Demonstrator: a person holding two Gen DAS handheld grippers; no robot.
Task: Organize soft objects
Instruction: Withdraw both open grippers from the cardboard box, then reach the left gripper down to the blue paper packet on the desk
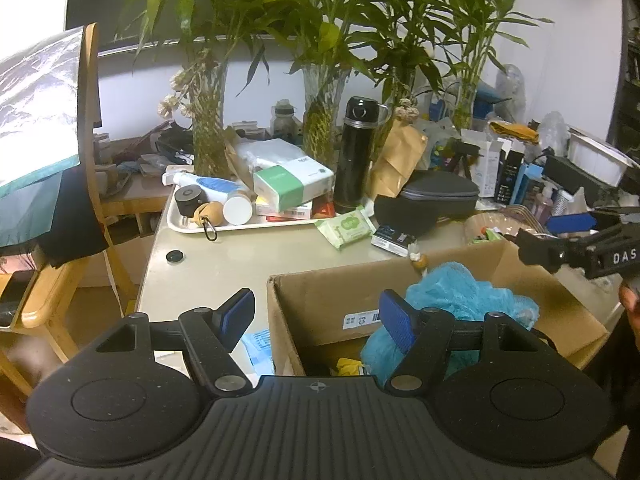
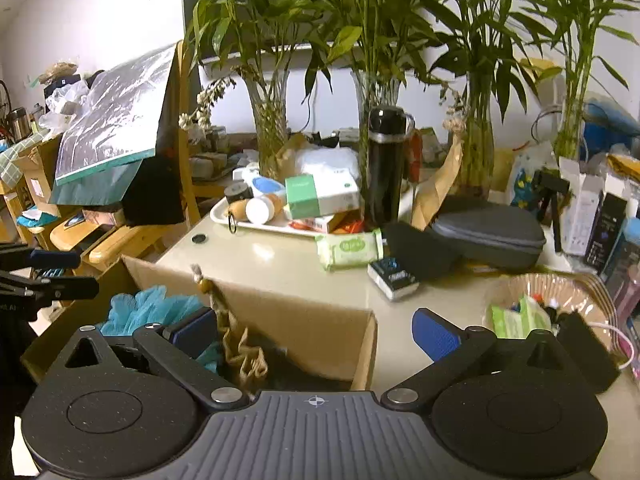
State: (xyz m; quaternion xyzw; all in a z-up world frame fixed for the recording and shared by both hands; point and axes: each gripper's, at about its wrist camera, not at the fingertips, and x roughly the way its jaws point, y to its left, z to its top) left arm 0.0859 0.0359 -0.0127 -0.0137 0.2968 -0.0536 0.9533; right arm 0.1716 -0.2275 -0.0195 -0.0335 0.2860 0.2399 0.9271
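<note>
Both grippers' fingers apart, empty; only the right wrist view shows a tan knitted piece [image 2: 240,348] in the box [image 2: 320,328]

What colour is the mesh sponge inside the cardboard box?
The mesh sponge is light blue, almost turquoise. The left wrist view shows it best.

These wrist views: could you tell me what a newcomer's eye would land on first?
Probably the bright blue mesh sponge bulging from the open cardboard box at the table's near edge. Behind it, tall green plants in glass vases line the wall, with a black flask standing beside a crowded white tray. Both tongs, left and right, hang open over the box.
</note>
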